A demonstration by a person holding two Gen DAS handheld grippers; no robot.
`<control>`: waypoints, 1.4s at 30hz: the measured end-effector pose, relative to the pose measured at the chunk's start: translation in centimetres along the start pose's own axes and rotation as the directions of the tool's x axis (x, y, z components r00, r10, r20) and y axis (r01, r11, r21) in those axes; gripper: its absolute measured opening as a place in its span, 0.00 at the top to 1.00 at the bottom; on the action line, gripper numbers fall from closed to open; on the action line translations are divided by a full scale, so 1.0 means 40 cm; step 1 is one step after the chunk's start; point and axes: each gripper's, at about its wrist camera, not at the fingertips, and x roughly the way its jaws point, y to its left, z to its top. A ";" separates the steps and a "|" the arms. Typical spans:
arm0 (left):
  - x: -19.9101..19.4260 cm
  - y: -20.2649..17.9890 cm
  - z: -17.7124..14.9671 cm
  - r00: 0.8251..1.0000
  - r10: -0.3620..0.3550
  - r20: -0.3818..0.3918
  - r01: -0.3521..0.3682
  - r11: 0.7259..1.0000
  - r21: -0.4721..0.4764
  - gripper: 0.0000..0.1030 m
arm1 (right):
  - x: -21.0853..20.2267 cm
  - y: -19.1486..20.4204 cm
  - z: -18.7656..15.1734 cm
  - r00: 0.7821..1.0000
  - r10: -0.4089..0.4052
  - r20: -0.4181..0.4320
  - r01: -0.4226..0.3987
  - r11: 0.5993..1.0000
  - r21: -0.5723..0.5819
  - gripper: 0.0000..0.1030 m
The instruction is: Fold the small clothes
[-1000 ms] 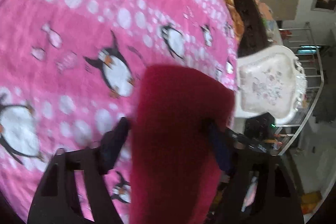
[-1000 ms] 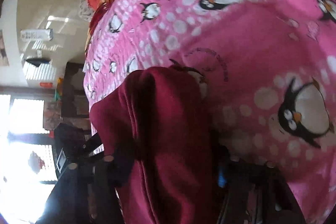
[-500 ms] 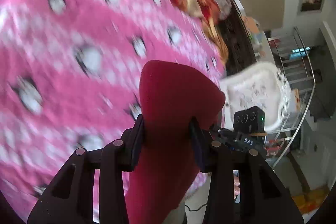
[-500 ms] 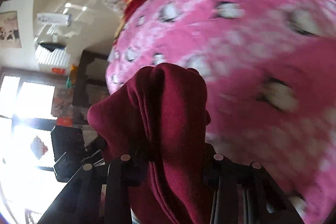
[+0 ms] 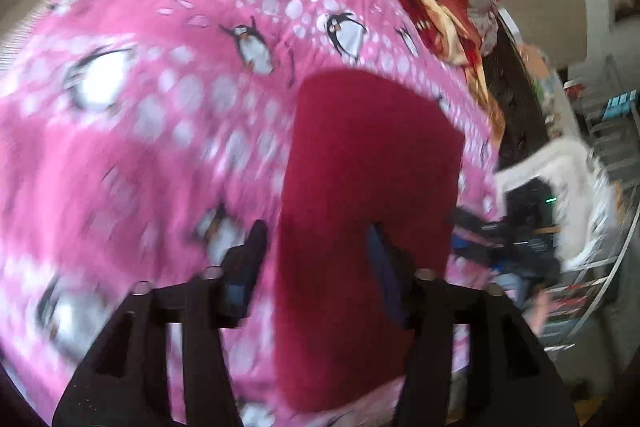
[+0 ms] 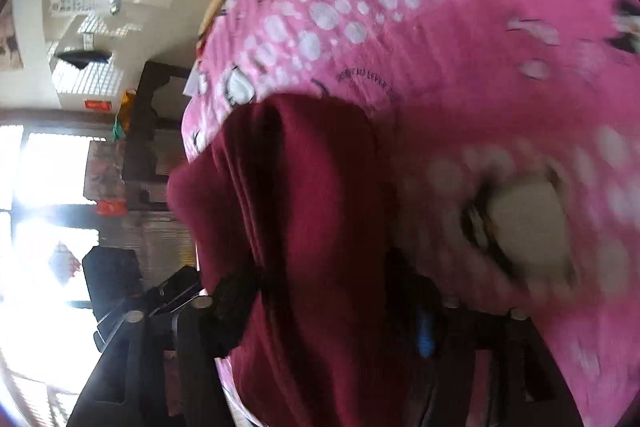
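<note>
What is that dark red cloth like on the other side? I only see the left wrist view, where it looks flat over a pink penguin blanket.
Observer: In the right wrist view the dark red cloth is bunched into several lengthwise folds, not flat.
Operator: Is the other gripper on it?
Observer: Yes, the cloth fills the whole gap between the right gripper fingers.
Operator: Anything beyond the bed on that side?
Observer: A very bright window, left of the pink penguin blanket.
</note>
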 end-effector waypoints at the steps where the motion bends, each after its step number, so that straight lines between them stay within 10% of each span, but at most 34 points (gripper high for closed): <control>1: -0.016 -0.005 -0.040 1.000 0.023 0.015 -0.023 1.000 0.018 0.27 | -0.025 0.012 -0.028 1.000 -0.011 0.022 0.012 1.000 -0.019 0.20; 8: 0.006 -0.021 -0.209 0.999 -0.009 -0.033 0.009 1.000 0.009 0.27 | -0.095 0.015 -0.284 0.996 -0.052 0.069 0.052 0.999 -0.005 0.18; 11: 0.042 -0.022 -0.223 0.999 -0.004 -0.052 0.002 0.999 -0.039 0.27 | -0.082 0.008 -0.333 0.996 -0.050 0.076 0.049 0.999 0.010 0.44; 14: 0.052 -0.024 -0.222 0.999 0.009 -0.050 -0.011 0.999 -0.051 0.30 | -0.057 -0.005 -0.338 0.998 -0.009 0.068 0.007 0.999 0.034 0.47; 18: 0.053 -0.043 -0.218 0.997 0.010 -0.071 -0.013 0.999 -0.047 0.81 | -0.026 -0.046 -0.324 0.999 0.002 0.052 -0.008 0.994 0.112 0.53; 20: 0.018 -0.053 -0.226 0.999 -0.035 -0.038 0.034 0.999 -0.026 0.83 | -0.039 -0.041 -0.331 0.999 -0.013 0.052 0.006 0.990 0.140 0.80; 23: 0.020 -0.032 -0.230 0.998 -0.048 -0.035 0.046 0.997 -0.056 0.85 | -0.081 -0.024 -0.365 0.996 -0.016 0.092 0.006 0.994 0.109 0.86; 30: 0.006 0.012 -0.237 0.998 -0.040 -0.055 0.034 0.993 -0.109 0.80 | -0.061 -0.054 -0.361 0.998 0.004 0.070 -0.012 0.993 0.114 0.79; 32: -0.040 -0.002 -0.231 1.000 -0.008 -0.012 0.008 0.998 -0.060 0.79 | -0.102 -0.019 -0.373 0.995 -0.020 0.096 0.015 0.999 0.048 0.47; 34: -0.076 -0.025 -0.212 0.999 0.022 0.039 -0.021 1.000 -0.013 0.49 | -0.138 0.023 -0.375 0.989 -0.065 0.130 0.066 0.998 0.000 0.32; 36: -0.098 -0.045 -0.169 0.995 0.045 0.092 -0.047 0.999 0.015 0.32 | -0.182 0.067 -0.363 0.978 -0.099 0.186 0.114 0.991 -0.070 0.32; 42: -0.028 -0.061 0.045 0.992 0.068 0.108 -0.073 0.997 0.036 0.32 | -0.171 0.161 -0.190 0.971 -0.029 0.236 0.067 0.986 -0.155 0.34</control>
